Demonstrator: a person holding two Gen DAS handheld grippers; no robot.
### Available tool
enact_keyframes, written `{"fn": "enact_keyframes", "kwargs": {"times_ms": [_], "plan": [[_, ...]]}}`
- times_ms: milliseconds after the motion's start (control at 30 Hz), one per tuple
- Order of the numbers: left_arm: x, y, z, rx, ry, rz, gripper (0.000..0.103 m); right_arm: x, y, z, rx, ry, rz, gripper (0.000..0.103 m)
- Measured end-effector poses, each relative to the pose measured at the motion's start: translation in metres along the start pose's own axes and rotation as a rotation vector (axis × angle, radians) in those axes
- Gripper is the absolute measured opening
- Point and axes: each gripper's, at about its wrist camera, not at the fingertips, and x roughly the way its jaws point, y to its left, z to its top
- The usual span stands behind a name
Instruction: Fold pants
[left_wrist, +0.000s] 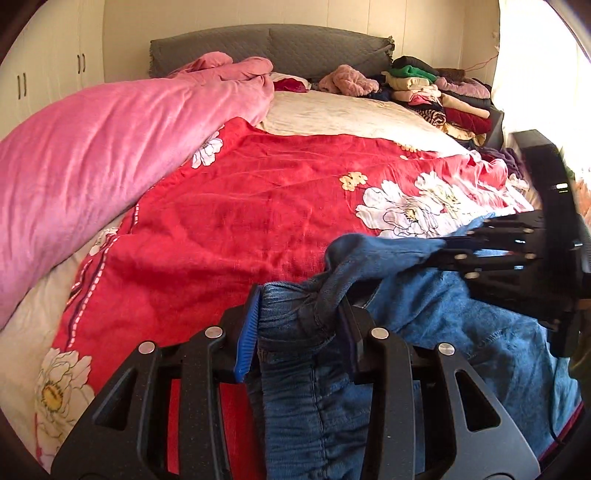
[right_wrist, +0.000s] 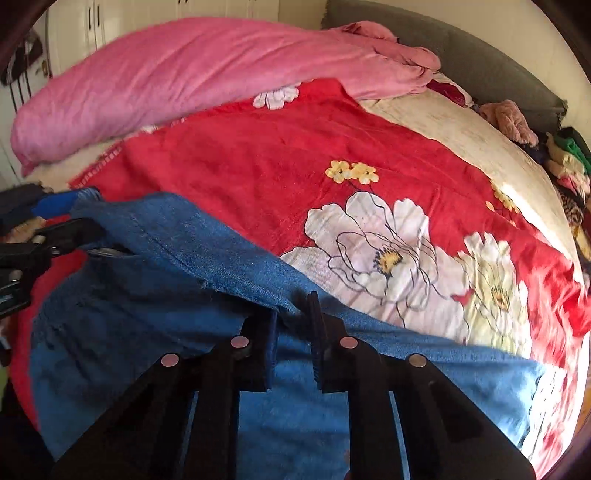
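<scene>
Left wrist view: blue denim pants bunched at the near edge of the red floral blanket, left gripper clamped on the gathered waistband. Right gripper pinches another pants edge; pink duvet behind.

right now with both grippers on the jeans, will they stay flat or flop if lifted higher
Probably flop: the jeans bunch into folds between the left hand-held gripper fingers and sag between it and the right hand-held gripper. The denim looks thick, so likely fairly heavy, hanging in broad drapes. It seems unlikely to slip, since both grips pinch gathered cloth.
</scene>
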Motion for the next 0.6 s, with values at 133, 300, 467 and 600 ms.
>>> {"fn": "enact_keyframes", "kwargs": {"times_ms": [133, 300, 467, 600], "plan": [[-0.016, 0.0, -0.005, -0.026, -0.012, -0.036, 0.031, -0.041, 0.005, -0.017, 0.067, -0.068, 0.035, 0.013], [-0.036, 0.001, -0.015, -0.049, -0.023, -0.064, 0.032, -0.081, 0.017, -0.04, 0.152, -0.137, 0.093, 0.013], [-0.054, 0.002, -0.026, -0.058, -0.025, -0.064, 0.033, -0.104, 0.042, -0.061, 0.173, -0.159, 0.119, 0.013], [-0.068, 0.003, -0.033, -0.061, -0.029, -0.086, 0.035, -0.12, 0.056, -0.078, 0.183, -0.169, 0.125, 0.013]]}}
